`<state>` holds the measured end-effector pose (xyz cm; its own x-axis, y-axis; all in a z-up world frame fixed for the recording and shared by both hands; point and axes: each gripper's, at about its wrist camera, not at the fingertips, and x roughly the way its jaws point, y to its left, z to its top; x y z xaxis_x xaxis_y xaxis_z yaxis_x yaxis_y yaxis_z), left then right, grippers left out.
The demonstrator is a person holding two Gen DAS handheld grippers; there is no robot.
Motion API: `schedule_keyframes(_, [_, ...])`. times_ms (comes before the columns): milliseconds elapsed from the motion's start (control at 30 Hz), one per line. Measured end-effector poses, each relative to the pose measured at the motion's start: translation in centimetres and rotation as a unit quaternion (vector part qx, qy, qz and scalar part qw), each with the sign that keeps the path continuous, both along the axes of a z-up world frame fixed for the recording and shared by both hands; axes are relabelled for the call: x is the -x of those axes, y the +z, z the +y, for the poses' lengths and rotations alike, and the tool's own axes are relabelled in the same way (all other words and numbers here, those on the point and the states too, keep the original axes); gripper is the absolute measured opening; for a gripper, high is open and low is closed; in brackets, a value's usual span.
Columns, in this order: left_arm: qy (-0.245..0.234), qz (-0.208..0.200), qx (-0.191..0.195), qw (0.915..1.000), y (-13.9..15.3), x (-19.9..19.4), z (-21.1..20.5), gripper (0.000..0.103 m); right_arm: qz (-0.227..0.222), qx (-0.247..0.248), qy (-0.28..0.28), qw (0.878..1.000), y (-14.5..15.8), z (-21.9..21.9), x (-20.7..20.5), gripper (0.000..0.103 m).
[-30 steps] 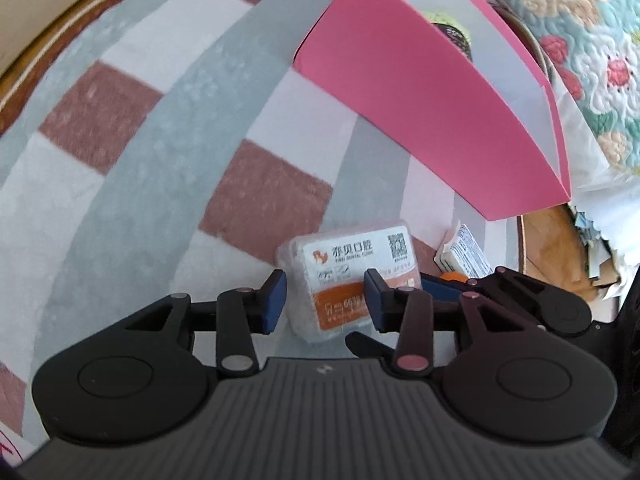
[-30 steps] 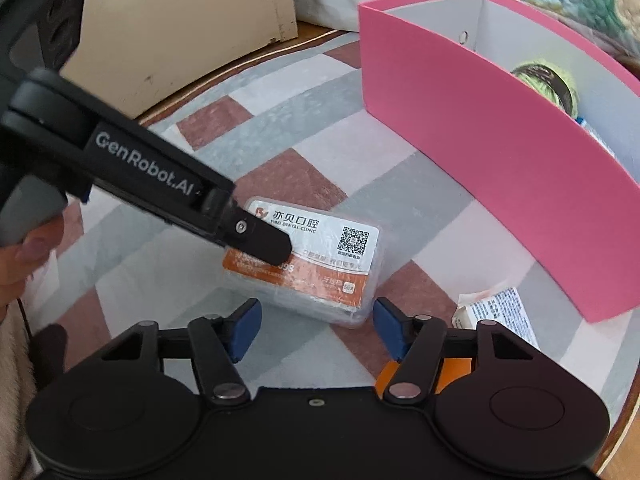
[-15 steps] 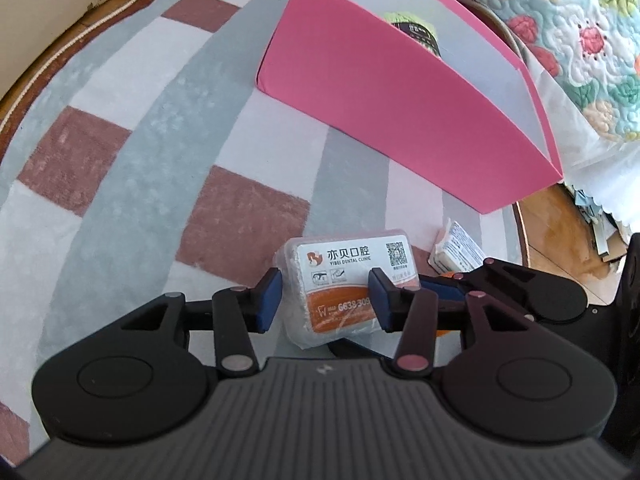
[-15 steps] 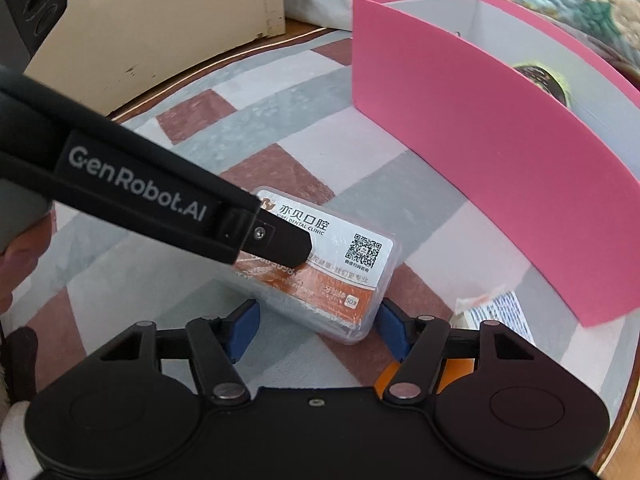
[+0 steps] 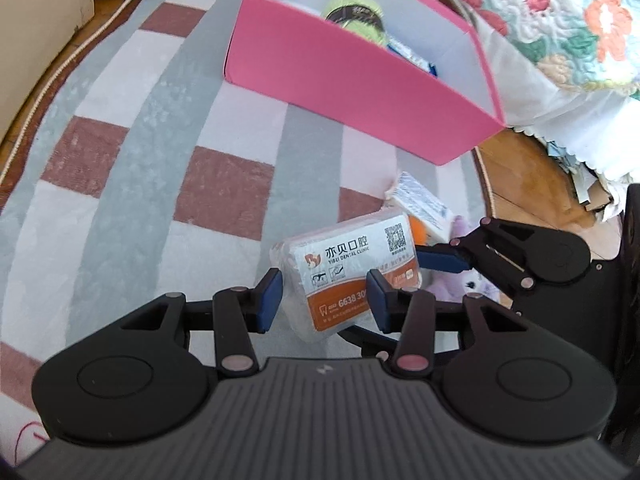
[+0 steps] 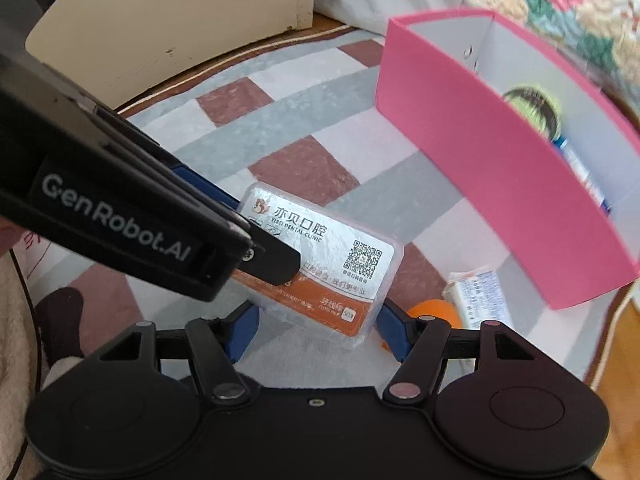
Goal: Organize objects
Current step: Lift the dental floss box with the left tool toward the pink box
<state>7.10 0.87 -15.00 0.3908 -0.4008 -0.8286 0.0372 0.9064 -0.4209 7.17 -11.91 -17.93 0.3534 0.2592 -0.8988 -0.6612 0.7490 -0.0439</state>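
A clear plastic box with a white and orange dental clinic label (image 5: 344, 276) (image 6: 320, 264) is lifted off the rug, tilted. My left gripper (image 5: 326, 294) is shut on one end of it. My right gripper (image 6: 316, 324) has its pads at the box's two sides and holds the other end. The right gripper also shows in the left wrist view (image 5: 444, 260). A pink open box (image 5: 360, 76) (image 6: 500, 176) stands beyond, with a green-lidded jar (image 5: 354, 16) inside.
A checked grey, white and brown rug (image 5: 140, 152) covers the floor. A small white packet (image 5: 420, 204) (image 6: 478, 296) and an orange thing (image 6: 434, 312) lie near the pink box. A quilted bed (image 5: 560, 20) is behind. A cream cabinet (image 6: 160, 12) stands at left.
The plastic box has been lifted off the rug and tilted, held by both grippers. Both views have risen, so the pink box's inside shows more.
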Motion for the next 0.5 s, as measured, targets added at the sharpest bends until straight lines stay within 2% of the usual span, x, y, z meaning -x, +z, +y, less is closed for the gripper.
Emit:
schedule_keyframes(167, [-0.004,0.008,0.020,0.9998,2.6,0.9,0.3,0.043,0.019,0.013,0.002,1.000,2.2,0.0,0.5,0.071])
schedule_keyframes(300, [-0.018,0.004,0.031,0.9993,5.6,0.5,0.6,0.043,0.019,-0.002,-0.006,1.000,4.5,-0.7,0.5,0.071])
schedule_keyframes(500, [-0.052,-0.021,0.008,0.9984,9.7,-0.1,-0.1,0.043,-0.007,-0.014,-0.014,1.000,8.3,-1.1,0.7,0.072])
